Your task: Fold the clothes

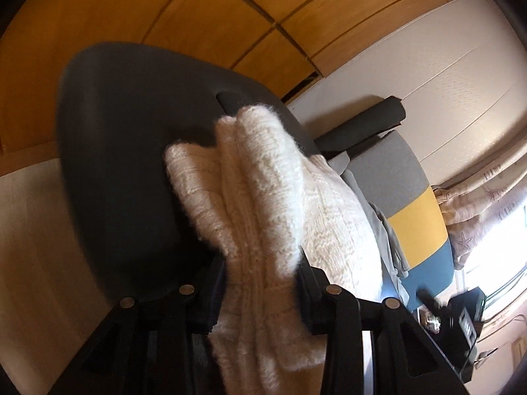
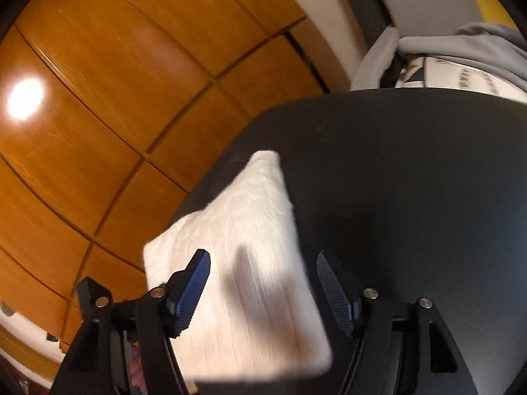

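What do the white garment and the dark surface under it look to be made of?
White garment: fuzzy chunky knit, likely wool or acrylic; ribbed stitches and loose fibres show. Dark surface: smooth matte tabletop, probably plastic or painted board; even, no grain visible.

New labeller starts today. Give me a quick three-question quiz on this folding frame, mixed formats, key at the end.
1. True or false: the left tongs are shut on the white knit sweater.
2. Multiple choice: the right tongs are A) clamped on a grey hoodie, B) open, with white fabric between the fingers, C) out of view.
3. Fill in: the sweater lies on a dark ____ surface.

Key: 1 true; 2 B; 3 grey.
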### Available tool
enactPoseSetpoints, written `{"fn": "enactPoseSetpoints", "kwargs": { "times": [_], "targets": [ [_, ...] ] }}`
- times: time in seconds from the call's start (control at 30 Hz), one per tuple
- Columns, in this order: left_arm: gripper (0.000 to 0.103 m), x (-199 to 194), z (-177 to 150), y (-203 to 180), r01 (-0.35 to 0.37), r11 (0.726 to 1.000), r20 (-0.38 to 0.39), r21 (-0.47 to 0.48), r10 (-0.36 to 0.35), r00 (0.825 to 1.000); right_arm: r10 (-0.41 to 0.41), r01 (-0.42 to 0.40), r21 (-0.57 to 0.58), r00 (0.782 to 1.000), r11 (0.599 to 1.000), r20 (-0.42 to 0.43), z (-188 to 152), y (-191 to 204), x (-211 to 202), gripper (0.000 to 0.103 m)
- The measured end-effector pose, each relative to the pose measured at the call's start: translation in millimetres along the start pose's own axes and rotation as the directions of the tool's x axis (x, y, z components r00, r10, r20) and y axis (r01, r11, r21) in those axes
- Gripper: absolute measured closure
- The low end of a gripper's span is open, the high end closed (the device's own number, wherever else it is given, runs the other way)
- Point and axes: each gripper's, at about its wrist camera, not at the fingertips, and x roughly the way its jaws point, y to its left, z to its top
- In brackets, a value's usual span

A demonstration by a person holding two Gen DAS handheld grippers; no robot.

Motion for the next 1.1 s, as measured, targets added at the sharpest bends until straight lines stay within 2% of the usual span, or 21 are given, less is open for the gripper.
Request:
{"fn": "enactPoseSetpoints", "kwargs": {
  "times": [0.1, 0.27, 0.33, 0.37, 0.4, 0.47, 0.5, 0.63, 0.77, 0.93, 1.03, 1.1],
  "targets": [
    [0.065, -14, -12, 2, -0.006, 1.000, 0.029, -0.008, 0.006, 1.000, 0.047, -0.043, 0.063, 0.997, 0.997, -0.055, -31, -12, -12, 0.033],
    [0.064, -26, -27, 3, -0.018, 0.999, 0.049, -0.028, 0.020, 0.999, 0.104, -0.090, 0.138, 0.989, 0.986, -0.102, -46, -17, 3, 0.033],
    [0.063, -20, -23, 2, -0.050, 0.999, 0.043, -0.007, 0.051, 0.998, 0.128, -0.107, 0.169, 0.985, 0.980, -0.119, -52, -19, 9, 0.033],
    [0.063, -16, -19, 1, -0.067, 0.998, 0.041, 0.011, 0.067, 0.997, 0.122, -0.100, 0.163, 0.983, 0.982, -0.135, -52, -16, 17, 0.038],
    [0.063, -12, -15, -1, -0.076, 0.997, 0.043, 0.027, 0.075, 0.996, 0.097, -0.076, 0.140, 0.984, 0.987, -0.150, -47, -10, 27, 0.054],
    [0.064, -5, -6, -5, -0.096, 0.993, 0.046, 0.062, 0.093, 0.995, 0.033, -0.021, 0.067, 0.981, 0.998, -0.191, -41, 6, 53, 0.070],
    [0.064, 1, 2, -7, -0.109, 0.990, 0.045, 0.086, 0.106, 0.993, 0.006, 0.002, 0.038, 0.979, 0.999, -0.202, -44, 14, 67, 0.072],
    [0.064, 16, 40, -1, -0.162, 0.974, 0.048, 0.156, 0.156, 0.987, -0.026, 0.029, 0.013, 0.981, 0.999, -0.193, -29, 30, 95, 0.073],
    [0.064, 30, 75, 11, -0.202, 0.961, 0.064, 0.186, 0.194, 0.979, -0.031, 0.036, 0.025, 0.983, 0.999, -0.180, -10, 37, 126, 0.073],
    [0.062, 45, 99, 20, -0.240, 0.952, 0.106, 0.192, 0.223, 0.969, -0.076, 0.063, -0.086, 0.983, 0.994, -0.165, 13, 59, 159, 0.070],
    [0.061, 38, 97, 23, -0.250, 0.956, 0.145, 0.151, 0.228, 0.963, -0.106, 0.081, -0.176, 0.985, 0.981, -0.137, 16, 66, 166, 0.059],
    [0.061, 22, 88, 19, -0.294, 0.945, 0.207, 0.144, 0.262, 0.943, -0.118, 0.094, -0.220, 0.988, 0.971, -0.099, 9, 69, 156, 0.044]
  ]
}}
